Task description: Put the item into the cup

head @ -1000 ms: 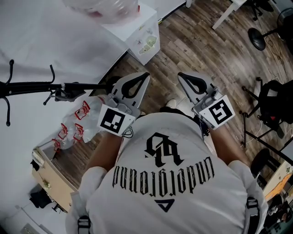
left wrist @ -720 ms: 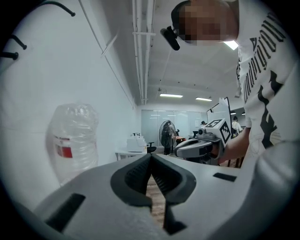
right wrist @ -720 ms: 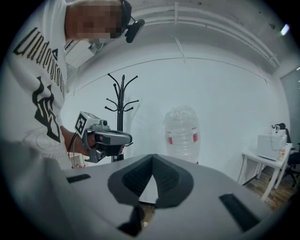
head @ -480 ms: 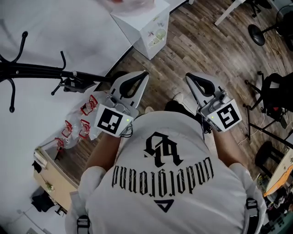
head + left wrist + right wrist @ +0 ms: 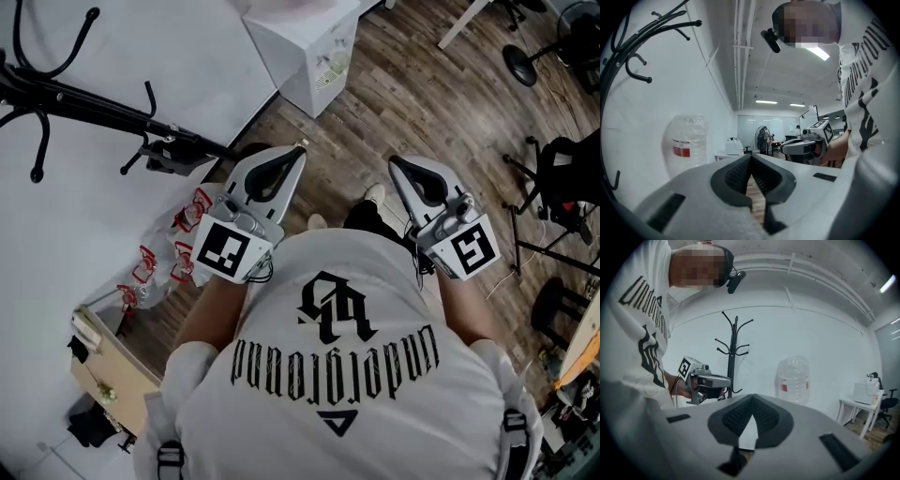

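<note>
Hovering, seemingly empty: left gripper [image 5: 301, 150], right gripper [image 5: 393, 162]

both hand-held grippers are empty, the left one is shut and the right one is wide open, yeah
Not quite. The right hand-held gripper is shut too: the right gripper view shows its jaw tips meeting, with nothing between them. The rest holds: the left hand-held gripper is shut and empty.

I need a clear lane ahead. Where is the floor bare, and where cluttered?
Bare wood floor runs ahead of the left gripper and right gripper, between the white cabinet and the black stands at right. Crowded on the left: coat rack, plastic bags and wooden crate by the wall.
</note>
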`<state>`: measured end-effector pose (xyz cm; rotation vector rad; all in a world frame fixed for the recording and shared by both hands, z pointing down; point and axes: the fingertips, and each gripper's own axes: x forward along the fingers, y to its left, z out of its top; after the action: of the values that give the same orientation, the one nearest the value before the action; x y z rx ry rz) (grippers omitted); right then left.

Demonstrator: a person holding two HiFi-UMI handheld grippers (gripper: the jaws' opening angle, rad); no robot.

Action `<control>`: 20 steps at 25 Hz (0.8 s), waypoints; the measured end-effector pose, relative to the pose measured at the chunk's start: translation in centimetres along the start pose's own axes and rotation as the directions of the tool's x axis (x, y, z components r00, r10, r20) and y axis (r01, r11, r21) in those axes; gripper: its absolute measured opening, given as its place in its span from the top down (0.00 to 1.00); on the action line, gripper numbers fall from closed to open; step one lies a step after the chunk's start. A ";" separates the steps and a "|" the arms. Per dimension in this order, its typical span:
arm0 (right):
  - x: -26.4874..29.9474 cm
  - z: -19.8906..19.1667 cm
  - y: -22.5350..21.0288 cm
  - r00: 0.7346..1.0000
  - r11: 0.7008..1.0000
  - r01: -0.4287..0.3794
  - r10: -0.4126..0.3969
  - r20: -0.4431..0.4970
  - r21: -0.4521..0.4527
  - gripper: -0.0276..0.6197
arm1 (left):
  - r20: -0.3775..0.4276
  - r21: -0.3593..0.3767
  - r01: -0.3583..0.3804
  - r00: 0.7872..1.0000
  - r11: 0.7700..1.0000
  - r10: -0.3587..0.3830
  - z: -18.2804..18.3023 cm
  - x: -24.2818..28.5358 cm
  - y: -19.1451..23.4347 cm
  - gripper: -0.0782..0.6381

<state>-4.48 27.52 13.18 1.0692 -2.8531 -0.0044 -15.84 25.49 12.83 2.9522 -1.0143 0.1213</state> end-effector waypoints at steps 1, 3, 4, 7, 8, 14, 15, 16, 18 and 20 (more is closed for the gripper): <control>-0.2 0.0 0.7 1.000 1.000 0.004 -0.004 0.002 0.000 0.95 | 0.010 0.014 0.004 1.000 1.000 -0.004 0.0 -0.6 -0.1 0.88; -0.4 0.1 1.8 1.000 1.000 0.009 -0.009 0.006 -0.002 0.95 | 0.033 0.042 0.009 0.999 0.999 -0.011 0.1 -1.6 -0.3 0.88; -0.5 0.2 2.3 1.000 1.000 0.010 -0.010 0.008 -0.007 0.95 | 0.038 0.046 0.010 0.999 0.999 -0.012 0.1 -2.1 -0.4 0.88; -0.6 0.3 3.5 1.000 0.999 0.017 -0.017 0.005 -0.031 0.95 | 0.053 0.042 0.010 0.999 0.999 -0.013 0.3 -3.1 -0.5 0.88; -0.6 0.2 3.8 1.000 0.999 0.019 -0.019 0.002 -0.032 0.95 | 0.056 0.040 0.011 0.998 0.999 -0.013 0.4 -3.4 -0.5 0.88; -0.6 0.5 5.1 1.000 0.999 0.025 -0.025 0.004 -0.032 0.95 | 0.062 0.021 0.026 0.998 0.999 -0.028 0.4 -4.4 -0.8 0.88; -0.7 0.5 5.2 1.000 0.999 0.026 -0.026 0.002 -0.031 0.95 | 0.063 0.018 0.028 0.998 0.999 -0.029 0.5 -4.4 -0.9 0.88; -0.8 0.5 5.3 1.000 0.999 0.025 -0.025 0.002 -0.030 0.95 | 0.064 0.018 0.028 0.998 0.999 -0.029 0.5 -4.5 -0.9 0.88; -0.8 0.5 5.6 1.000 0.999 0.025 -0.025 -0.001 -0.028 0.95 | 0.066 0.020 0.030 0.997 0.999 -0.031 0.5 -4.7 -1.0 0.88; -0.8 0.5 5.9 1.000 0.999 0.025 -0.025 -0.001 -0.026 0.95 | 0.067 0.020 0.031 0.997 0.999 -0.033 0.4 -4.9 -1.1 0.88</control>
<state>-7.81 32.45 12.79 1.1000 -2.8298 -0.0422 -19.02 29.32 12.04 3.0076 -0.9781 0.0314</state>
